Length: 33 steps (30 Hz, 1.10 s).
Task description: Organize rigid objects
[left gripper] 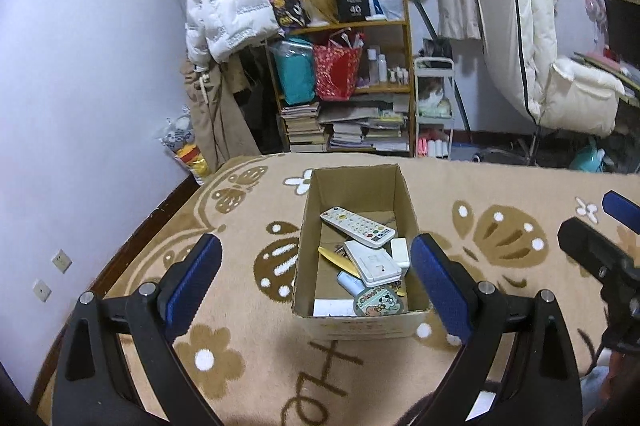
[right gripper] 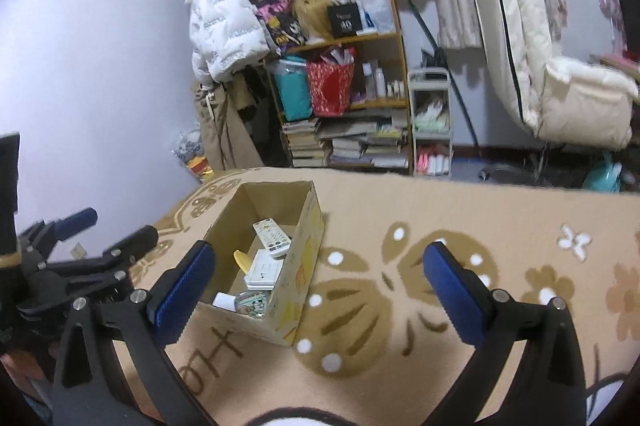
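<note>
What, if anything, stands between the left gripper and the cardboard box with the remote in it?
Nothing visible does. The left gripper is open, with the cardboard box straight ahead between its fingers on the patterned blanket. The remote lies on top of the other items inside, uncovered. The right gripper stays off to the side.

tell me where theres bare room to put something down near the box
Free: the blanket right of the cardboard box, and the strip left of it. Inside, only the far end is bare; the near end is crowded around the remote.
</note>
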Motion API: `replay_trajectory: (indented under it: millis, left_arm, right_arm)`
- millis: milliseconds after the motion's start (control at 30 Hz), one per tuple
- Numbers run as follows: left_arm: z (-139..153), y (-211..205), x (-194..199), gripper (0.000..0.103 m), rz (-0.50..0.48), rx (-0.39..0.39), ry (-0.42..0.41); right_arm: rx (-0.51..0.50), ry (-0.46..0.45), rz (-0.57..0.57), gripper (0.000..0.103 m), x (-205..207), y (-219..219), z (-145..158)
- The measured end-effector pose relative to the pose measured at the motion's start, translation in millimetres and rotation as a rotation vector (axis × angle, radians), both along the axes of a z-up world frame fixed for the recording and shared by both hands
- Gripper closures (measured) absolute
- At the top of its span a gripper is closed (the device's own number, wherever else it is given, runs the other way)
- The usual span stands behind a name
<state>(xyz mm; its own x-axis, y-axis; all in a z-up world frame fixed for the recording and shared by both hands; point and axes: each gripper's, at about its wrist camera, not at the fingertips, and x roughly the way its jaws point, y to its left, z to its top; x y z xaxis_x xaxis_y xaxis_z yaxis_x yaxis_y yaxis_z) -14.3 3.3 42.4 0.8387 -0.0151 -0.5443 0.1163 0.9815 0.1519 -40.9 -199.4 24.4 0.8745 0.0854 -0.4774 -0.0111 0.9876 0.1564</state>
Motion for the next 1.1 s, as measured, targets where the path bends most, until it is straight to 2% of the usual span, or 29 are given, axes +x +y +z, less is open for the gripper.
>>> replay_trajectory:
  millis: [200,300,400,600,967,1100]
  left_arm:
    - [1.1,2.5,-22.5,0.008,0.013,0.012,-0.021]
    - [-1.4,7.2,-27.6,0.008,0.021,-0.001,-0.020]
    - [-5.8,7.6,-30.8,0.008,0.032,0.018,-0.021]
    - [-13.1,9.4,-30.5,0.008,0.029,0.010,-0.004]
    - [-30.6,27.7,-18.7,0.008,0.041,-0.048,0.070]
    - [-32.0,26.8,-18.7,0.008,0.049,-0.039,0.069]
  right_arm:
    - [-0.005,-0.046,0.025,0.000,-12.3,3.4,4.3]
    - [-0.014,-0.066,0.046,0.000,-17.5,4.9,1.0]
    - [-0.006,-0.079,0.046,0.000,-21.8,3.0,-5.0]
    - [0.057,-0.068,0.024,0.000,-23.9,-8.6,-14.2]
    - [0.020,-0.037,-0.009,0.000,-20.4,-5.8,-23.4]
    - [0.013,-0.015,-0.012,0.000,-17.6,-5.1,-27.9]
